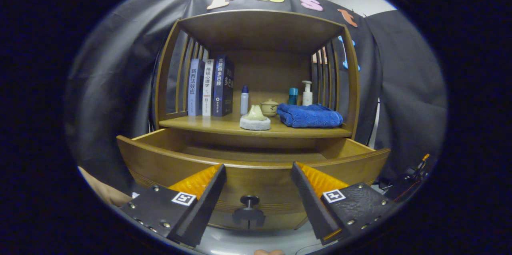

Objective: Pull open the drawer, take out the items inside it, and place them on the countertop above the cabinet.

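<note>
The gripper [256,191] hangs with its fingers spread wide, pinching nothing; between them sits the dark round knob [249,200] of the curved wooden drawer [168,163], which stands pulled out below the countertop [224,126]; the drawer's front wall hides most of its inside, so whether anything lies there cannot be told. On the countertop rest a folded blue towel [310,115], a pale figurine on a grey round pad [255,119], upright books [210,87] and small bottles [244,100], their details hard to make out.
</note>
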The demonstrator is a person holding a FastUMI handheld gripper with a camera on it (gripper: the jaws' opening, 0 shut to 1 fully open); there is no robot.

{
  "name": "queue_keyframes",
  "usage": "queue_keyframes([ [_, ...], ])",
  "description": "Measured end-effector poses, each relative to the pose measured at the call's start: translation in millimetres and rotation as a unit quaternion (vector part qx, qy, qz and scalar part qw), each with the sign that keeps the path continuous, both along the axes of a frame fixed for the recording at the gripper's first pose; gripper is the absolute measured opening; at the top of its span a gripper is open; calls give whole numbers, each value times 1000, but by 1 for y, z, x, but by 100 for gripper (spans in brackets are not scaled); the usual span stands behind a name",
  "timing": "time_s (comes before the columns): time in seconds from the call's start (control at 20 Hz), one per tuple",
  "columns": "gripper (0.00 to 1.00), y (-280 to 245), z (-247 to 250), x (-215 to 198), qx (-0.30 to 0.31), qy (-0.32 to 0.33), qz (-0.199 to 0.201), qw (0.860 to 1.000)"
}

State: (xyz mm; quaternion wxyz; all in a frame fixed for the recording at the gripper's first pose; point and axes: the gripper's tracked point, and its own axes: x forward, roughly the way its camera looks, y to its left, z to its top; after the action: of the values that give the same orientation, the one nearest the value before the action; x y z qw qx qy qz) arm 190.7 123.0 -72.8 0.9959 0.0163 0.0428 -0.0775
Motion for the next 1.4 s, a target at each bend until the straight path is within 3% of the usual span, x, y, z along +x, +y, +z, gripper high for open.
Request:
queue_keyframes([
  [1.4,99,-14,-3,123,-2,-27,-10,1000],
])
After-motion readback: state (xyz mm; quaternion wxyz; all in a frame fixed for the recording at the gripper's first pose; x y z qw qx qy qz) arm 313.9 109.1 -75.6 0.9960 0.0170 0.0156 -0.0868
